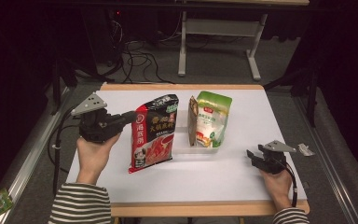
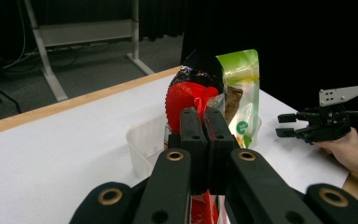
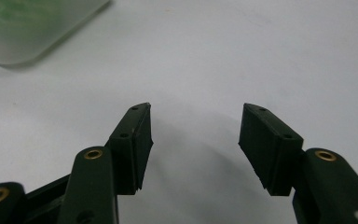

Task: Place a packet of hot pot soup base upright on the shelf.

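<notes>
The left gripper (image 1: 131, 116), held up off the white tabletop (image 1: 242, 172) in the person's left hand (image 1: 93, 154), has its two black jaws pressed together on the upper left edge of a red and black printed plastic food pouch (image 1: 154, 133). In the left gripper view the jaws stand closed side by side with a thin strip of the pouch's red crimped edge (image 2: 186, 95) between them. The pouch stands upright, slightly tilted, with its bottom near the table just left of a clear shallow plastic tray (image 1: 186, 147).

The tray (image 2: 142, 144) sits near the middle of the table. In it stands a green and white plastic pouch (image 1: 213, 119), upright and leaning a little, and pressed against its left side a thin brown packet (image 1: 192, 122) seen edge-on. Whether the red pouch's bottom is inside the tray or just beside it cannot be told.

The right gripper (image 1: 256, 156) lies low at the table's right front, well apart from the tray, held by the person's right hand (image 1: 277, 184). Its jaws are spread wide, with nothing but bare white table between them in the right gripper view; a corner of the clear tray (image 3: 37, 28) shows blurred at upper left. Striped sleeves (image 1: 81, 203) cover both forearms. A small crumpled wrapper (image 1: 306, 150) lies by the table's right edge.
</notes>
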Demonstrator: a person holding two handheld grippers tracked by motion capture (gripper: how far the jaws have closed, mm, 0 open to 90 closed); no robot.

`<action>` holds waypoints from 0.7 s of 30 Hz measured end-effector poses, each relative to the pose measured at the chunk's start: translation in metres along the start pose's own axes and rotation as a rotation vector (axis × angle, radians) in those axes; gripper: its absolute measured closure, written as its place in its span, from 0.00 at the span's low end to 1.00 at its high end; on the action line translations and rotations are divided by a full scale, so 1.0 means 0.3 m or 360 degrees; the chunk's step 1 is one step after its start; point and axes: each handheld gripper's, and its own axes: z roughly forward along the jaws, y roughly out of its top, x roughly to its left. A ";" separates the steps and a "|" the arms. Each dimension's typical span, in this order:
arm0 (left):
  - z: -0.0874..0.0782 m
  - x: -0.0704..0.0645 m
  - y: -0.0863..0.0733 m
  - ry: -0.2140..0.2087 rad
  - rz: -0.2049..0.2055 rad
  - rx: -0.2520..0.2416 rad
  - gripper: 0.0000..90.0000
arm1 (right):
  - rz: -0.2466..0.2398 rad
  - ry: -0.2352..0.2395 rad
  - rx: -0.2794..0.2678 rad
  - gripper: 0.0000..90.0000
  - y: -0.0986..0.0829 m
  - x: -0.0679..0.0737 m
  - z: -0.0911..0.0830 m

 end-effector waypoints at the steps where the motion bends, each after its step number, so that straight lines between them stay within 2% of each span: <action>1: 0.006 0.000 0.004 -0.0001 0.0001 -0.0002 0.99 | -0.0001 -0.0001 -0.0004 0.50 0.000 -0.001 0.000; 5: 0.022 -0.003 0.018 -0.0011 -0.0017 -0.0032 0.99 | 0.0006 -0.0007 -0.0007 0.50 -0.001 0.000 -0.001; 9: 0.034 -0.008 0.038 -0.0016 -0.0009 -0.0043 0.99 | -0.0022 -0.0015 0.0009 0.49 0.001 0.002 0.003; 11: 0.045 -0.010 0.049 -0.0019 -0.0015 -0.0054 0.99 | -0.0002 -0.0015 0.0005 0.49 0.000 0.004 0.000; 18: 0.075 -0.016 0.084 0.0002 -0.0006 -0.0069 0.99 | -0.0010 -0.0015 -0.0006 0.49 -0.001 0.002 -0.001; 20: 0.083 -0.018 0.091 0.0025 0.0016 -0.0069 0.99 | -0.0005 -0.0015 -0.0012 0.49 -0.001 0.001 -0.002; 21: 0.088 -0.021 0.094 0.0019 0.0002 -0.0070 0.99 | 0.0007 -0.0015 -0.0010 0.49 -0.001 0.002 -0.002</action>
